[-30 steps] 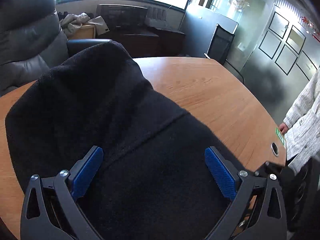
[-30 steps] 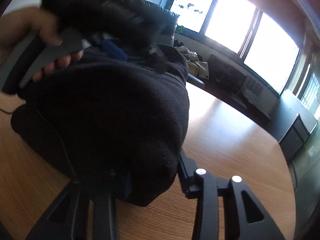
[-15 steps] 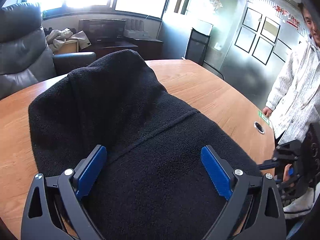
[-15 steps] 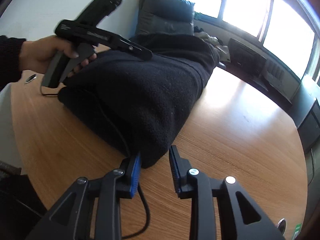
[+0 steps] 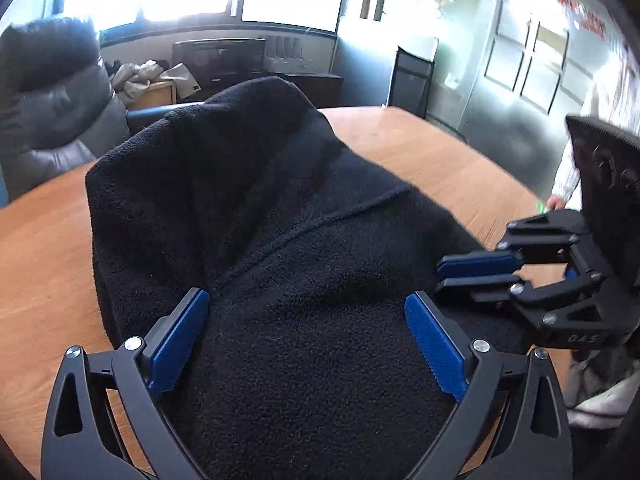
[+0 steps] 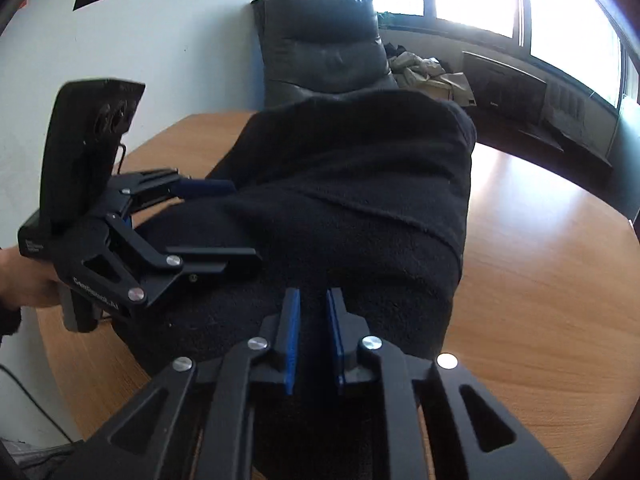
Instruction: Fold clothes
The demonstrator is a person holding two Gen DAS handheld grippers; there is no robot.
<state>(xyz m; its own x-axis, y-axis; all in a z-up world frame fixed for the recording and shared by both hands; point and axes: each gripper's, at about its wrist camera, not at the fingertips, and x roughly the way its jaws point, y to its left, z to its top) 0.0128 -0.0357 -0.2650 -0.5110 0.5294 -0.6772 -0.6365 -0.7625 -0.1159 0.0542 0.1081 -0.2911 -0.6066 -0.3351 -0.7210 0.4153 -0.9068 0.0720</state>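
Observation:
A black fleece garment (image 5: 248, 200) lies bunched in a thick heap on the round wooden table (image 5: 440, 152). My left gripper (image 5: 308, 320) is open wide and low over the near part, with fleece filling the space between its blue pads (image 5: 180, 340). In the right wrist view the left gripper (image 6: 188, 220) comes in from the left over the garment (image 6: 360, 200). My right gripper (image 6: 313, 320) rests on the fleece's near edge, its jaws closing to a narrow gap with fleece between them. It also shows as the right gripper (image 5: 476, 270) at the garment's right edge.
A black leather armchair (image 6: 324, 52) stands behind the table (image 6: 540, 260), and a low cabinet with crumpled cloth sits under the windows. A person in a white knit sweater (image 5: 572, 168) stands at the table's right edge. A hand (image 6: 24, 280) holds the left gripper's handle. A cable (image 6: 12, 380) trails on the left.
The right gripper moved forward from the table beside the garment's corner onto the fleece, and its jaws narrowed. The left gripper shifted sideways over the garment and stayed open.

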